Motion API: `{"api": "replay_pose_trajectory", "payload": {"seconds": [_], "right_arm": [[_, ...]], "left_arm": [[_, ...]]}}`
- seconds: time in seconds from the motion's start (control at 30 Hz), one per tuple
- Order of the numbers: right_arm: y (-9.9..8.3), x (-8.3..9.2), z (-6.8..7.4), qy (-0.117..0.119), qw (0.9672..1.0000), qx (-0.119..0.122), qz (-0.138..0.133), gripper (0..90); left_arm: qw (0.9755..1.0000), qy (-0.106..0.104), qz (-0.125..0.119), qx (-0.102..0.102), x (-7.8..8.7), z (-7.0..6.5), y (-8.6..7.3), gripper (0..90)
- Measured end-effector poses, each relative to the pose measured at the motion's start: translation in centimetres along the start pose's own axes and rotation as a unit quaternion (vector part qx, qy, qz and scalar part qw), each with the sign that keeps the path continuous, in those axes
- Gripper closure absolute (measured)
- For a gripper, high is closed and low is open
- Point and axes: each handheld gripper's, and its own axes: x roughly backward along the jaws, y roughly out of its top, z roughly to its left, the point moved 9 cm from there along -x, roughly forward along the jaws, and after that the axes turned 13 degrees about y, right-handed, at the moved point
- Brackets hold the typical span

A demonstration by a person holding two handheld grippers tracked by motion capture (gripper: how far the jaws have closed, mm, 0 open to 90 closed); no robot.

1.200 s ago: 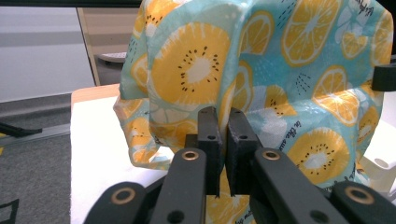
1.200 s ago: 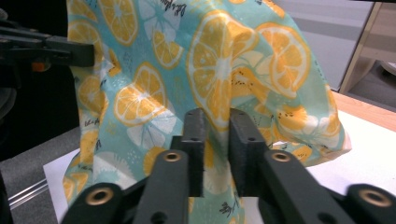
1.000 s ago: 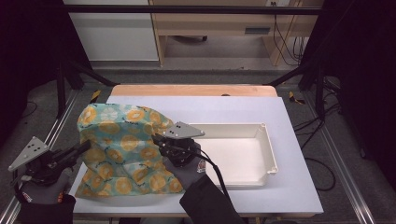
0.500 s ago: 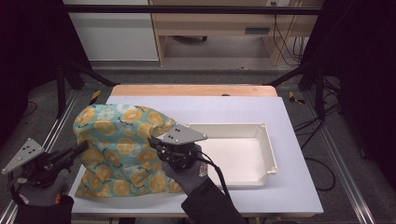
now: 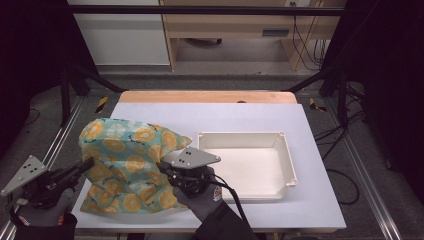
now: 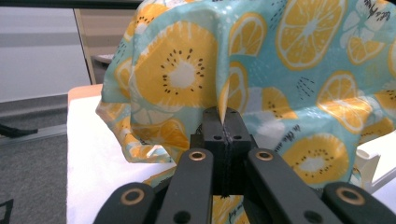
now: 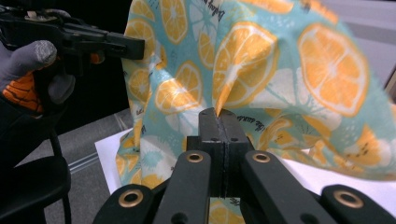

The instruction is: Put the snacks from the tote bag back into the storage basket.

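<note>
Cloth (image 5: 127, 165), teal with orange-slice print, sits at the near left of the counter (image 5: 260, 117), lifted into a tented heap; its lower hem rests on the counter surface. White tray (image 5: 287, 165) lies just right of it, with nothing in it.

Left tongs (image 5: 89, 163): jaws pinched fully together on a fold at the cloth's left side; the left gripper view shows fabric pinched in the seam between the tips (image 6: 223, 122). Right tongs (image 5: 162, 167): likewise clamped on a fold at the right side (image 7: 219, 119).

Progress, as judged: both grasps are made and the lift is begun. What is left is probably spreading or folding the cloth, or moving it to the tray; which one, I cannot tell.

Versus the earlier frames: the cloth stands higher and more bunched, its top edge raised off the counter. The right tongs have shifted left, further under the fabric. The left tongs have barely moved.
</note>
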Motion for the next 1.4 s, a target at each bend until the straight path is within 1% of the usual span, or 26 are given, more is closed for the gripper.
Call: {"api": "replay_pose_trajectory", "payload": {"seconds": [0.13,0.2,0.23,0.33,0.43,0.53,0.7,0.83,0.9,0.97,1.03,1.13,1.17,1.2,1.23,1.27,1.33,1.37,1.4], "right_arm": [[-1.0,-0.8,-0.4,0.000,0.9999,-0.007,0.011,90.0],[-1.8,-1.5,-0.8,-0.002,0.9997,-0.016,0.019,90.0],[-1.8,-1.5,-0.8,-0.002,0.9997,-0.016,0.019,90.0],[-2.6,-2.2,-1.4,-0.006,0.9994,-0.023,0.027,90.0],[-2.9,-2.4,-1.8,-0.010,0.9992,-0.026,0.029,89.3],[-2.9,-2.2,-1.9,-0.011,0.9992,-0.027,0.027,84.8],[-1.6,-0.5,-2.0,-0.013,0.9997,-0.020,0.001,73.4],[0.0,0.9,-2.1,-0.018,0.9994,-0.013,-0.027,60.2],[0.8,1.1,-2.4,-0.028,0.9990,-0.005,-0.035,54.0],[1.5,0.9,-2.7,-0.035,0.9984,-0.002,-0.044,50.3],[1.8,0.4,-2.9,-0.035,0.9983,-0.006,-0.046,47.3],[1.8,-0.6,-2.9,-0.032,0.9988,-0.010,-0.036,47.7],[1.7,-0.9,-2.8,-0.031,0.9990,-0.009,-0.030,50.4],[1.6,-1.1,-2.8,-0.033,0.9991,-0.008,-0.026,54.2],[1.4,-1.3,-3.0,-0.043,0.9989,-0.007,-0.019,58.3],[1.3,-1.4,-3.1,-0.047,0.9988,-0.010,-0.013,62.3],[1.2,-1.4,-3.2,-0.041,0.9990,-0.016,-0.007,71.2],[1.2,-1.3,-3.3,-0.044,0.9989,-0.015,-0.008,77.6],[1.2,-1.2,-3.2,-0.042,0.9990,-0.015,-0.008,80.8]], "left_arm": [[1.0000,-0.001,0.007,0.002,-0.3,0.1,-0.6,89.9],[1.0000,0.000,0.008,0.002,-0.3,0.2,-0.7,89.9],[1.0000,0.000,0.009,0.003,-0.3,0.2,-0.7,89.9],[0.9999,0.000,0.011,0.003,-0.4,0.1,-0.9,89.9],[0.9999,0.000,0.013,0.001,-0.5,0.1,-1.0,89.9],[0.9999,0.000,0.015,0.001,-0.7,0.1,-1.2,89.9],[0.9998,0.001,0.019,0.000,-0.8,0.0,-1.3,89.9],[0.9998,0.000,0.021,-0.003,-0.8,-0.1,-1.4,89.9],[0.9998,0.000,0.021,-0.002,-0.9,-0.1,-1.4,89.9],[0.9998,0.000,0.021,-0.002,-0.8,-0.1,-1.4,89.9],[0.9998,-0.001,0.021,-0.002,-0.8,0.0,-1.4,89.9],[0.9998,0.000,0.021,-0.001,-0.9,0.0,-1.4,89.9],[0.9998,0.000,0.022,-0.002,-0.9,0.0,-1.4,89.9],[0.9997,0.000,0.022,-0.003,-0.9,-0.1,-1.4,89.8],[0.9997,0.001,0.022,-0.004,-0.9,-0.1,-1.4,89.8],[0.9997,0.001,0.023,-0.004,-0.9,-0.1,-1.5,89.8],[0.9997,0.002,0.023,-0.004,-0.9,0.0,-1.5,89.6],[0.9997,0.002,0.023,-0.004,-0.9,0.0,-1.5,89.6],[0.9997,0.003,0.023,-0.004,-0.9,0.0,-1.5,89.6]]}}
